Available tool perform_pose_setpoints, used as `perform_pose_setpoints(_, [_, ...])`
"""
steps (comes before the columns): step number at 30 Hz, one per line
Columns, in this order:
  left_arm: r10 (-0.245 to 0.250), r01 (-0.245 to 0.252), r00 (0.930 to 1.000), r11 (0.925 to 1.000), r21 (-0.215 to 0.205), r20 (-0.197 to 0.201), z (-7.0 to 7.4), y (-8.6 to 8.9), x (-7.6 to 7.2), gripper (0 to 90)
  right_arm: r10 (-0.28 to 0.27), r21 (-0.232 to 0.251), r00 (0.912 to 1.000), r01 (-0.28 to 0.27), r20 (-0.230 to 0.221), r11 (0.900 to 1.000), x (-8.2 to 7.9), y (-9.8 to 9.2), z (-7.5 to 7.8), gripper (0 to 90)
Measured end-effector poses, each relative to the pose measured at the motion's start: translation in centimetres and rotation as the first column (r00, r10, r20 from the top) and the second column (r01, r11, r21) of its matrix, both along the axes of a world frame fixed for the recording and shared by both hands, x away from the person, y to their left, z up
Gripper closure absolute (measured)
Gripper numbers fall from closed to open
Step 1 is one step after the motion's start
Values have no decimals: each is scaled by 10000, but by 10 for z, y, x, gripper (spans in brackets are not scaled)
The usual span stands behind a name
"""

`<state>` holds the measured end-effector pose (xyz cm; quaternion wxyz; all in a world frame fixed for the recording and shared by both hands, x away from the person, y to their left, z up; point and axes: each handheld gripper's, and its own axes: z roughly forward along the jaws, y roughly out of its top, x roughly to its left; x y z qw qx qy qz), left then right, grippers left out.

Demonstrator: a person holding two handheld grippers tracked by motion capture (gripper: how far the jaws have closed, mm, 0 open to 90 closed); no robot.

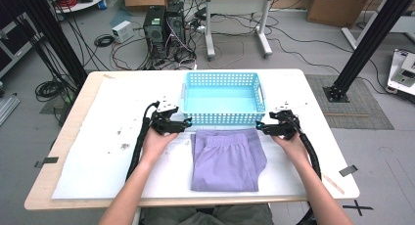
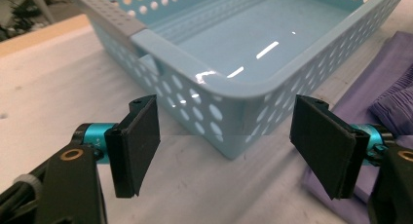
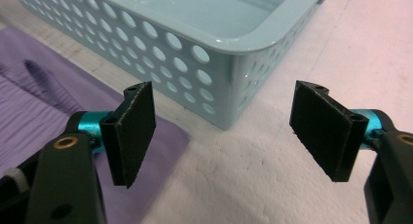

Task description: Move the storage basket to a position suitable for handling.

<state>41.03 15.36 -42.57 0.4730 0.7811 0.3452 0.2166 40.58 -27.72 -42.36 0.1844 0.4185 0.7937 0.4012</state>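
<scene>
I count one folded purple garment (image 1: 228, 159) lying flat on the table, just in front of one light-blue perforated basket (image 1: 222, 119) — it looks empty. Two grippers: my left gripper (image 1: 186, 123) sits at the basket's near left corner, jaws spread, nothing between them; my right gripper (image 1: 259, 125) at the near right corner, jaws wide apart too, nothing gripped. Both hover just off the garment's top corners. One white sheet (image 1: 98, 156) covers the wooden table (image 1: 41, 186). Beyond it — grey floor, two computer towers (image 1: 164, 29), tangled cables, cardboard boxes.
</scene>
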Motion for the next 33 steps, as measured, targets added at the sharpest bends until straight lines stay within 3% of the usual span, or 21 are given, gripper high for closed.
perform_pose_setpoints(5, [284, -265, 9975, 9992, -302, 652, 7, 11, -24, 266, -446, 120, 9972, 439, 607, 9990, -19, -3, 4, 217])
perform_pose_setpoints(8, [197, -135, 9928, 9985, -531, 1186, 11, 13, -40, 267, -640, 331, 9945, 614, 830, 9976, -31, -3, 6, 223])
perform_pose_setpoints(11, [211, -164, 9931, 9990, -417, 1156, 15, 14, -57, 272, -825, 784, 9915, 748, 1006, 9941, -41, -4, 8, 249])
perform_pose_setpoints(15, [-35, 145, 9894, 9971, -747, 1452, 12, 20, -73, 272, -1085, 1172, 9880, 955, 1095, 9885, -56, -3, 12, 253])
perform_pose_setpoints(18, [171, 27, 9863, 9928, -1199, 1643, 8, 27, -80, 274, -1232, 1495, 9863, 1061, 1100, 9831, -64, -3, 12, 255])
perform_pose_setpoints(22, [179, 4, 9911, 9905, -1374, 1319, 8, 31, -84, 274, -1104, 1294, 9875, 956, 1128, 9870, -76, 0, 8, 253])
perform_pose_setpoints(24, [230, -88, 9950, 9896, -1437, 973, 10, 32, -85, 272, -1034, 996, 9866, 911, 1259, 9908, -80, 0, 8, 230])
perform_pose_setpoints(27, [108, -41, 9992, 9858, -1676, 391, 13, 33, -84, 258, -1131, 1043, 9849, 997, 1312, 9895, -84, -4, 10, 221])
perform_pose_setpoints(33, [208, -76, 9966, 9868, -1618, 800, 16, 33, -89, 258, -1447, 1184, 9781, 1276, 1495, 9847, -90, -15, 13, 221])
